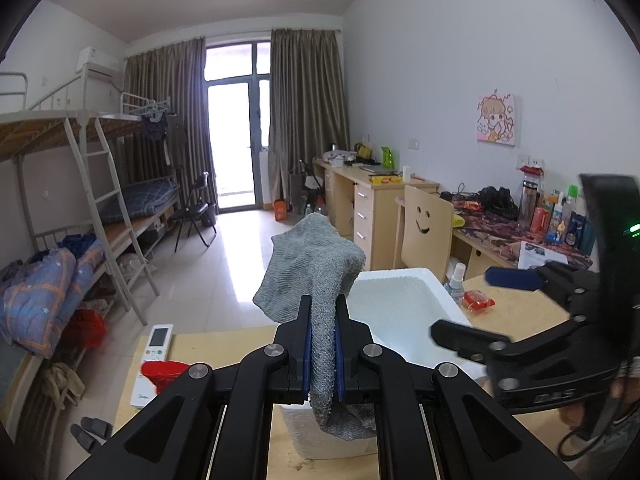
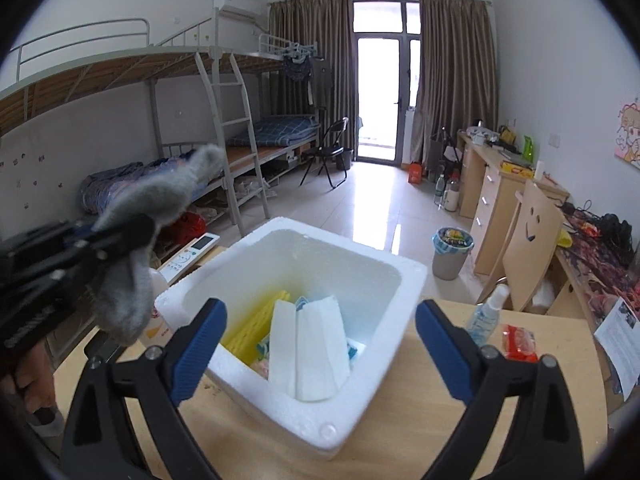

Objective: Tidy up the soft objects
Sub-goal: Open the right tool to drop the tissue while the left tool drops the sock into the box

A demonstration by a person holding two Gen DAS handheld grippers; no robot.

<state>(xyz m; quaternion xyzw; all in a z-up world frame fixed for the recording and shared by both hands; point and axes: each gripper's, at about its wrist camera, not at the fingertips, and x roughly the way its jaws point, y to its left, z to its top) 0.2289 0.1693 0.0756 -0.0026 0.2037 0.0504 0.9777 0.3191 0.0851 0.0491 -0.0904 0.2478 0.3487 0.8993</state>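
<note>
My left gripper is shut on a grey knitted sock, held in the air above the near left edge of a white foam box. In the right wrist view the sock hangs left of the box. The box holds a folded white cloth, a yellow item and other soft pieces. My right gripper is open and empty, its blue pads either side of the box's near wall. It also shows in the left wrist view, to the right of the box.
The box stands on a wooden table. A spray bottle and a red packet lie right of it. A white remote and a red object lie to the left. A chair and bin stand beyond.
</note>
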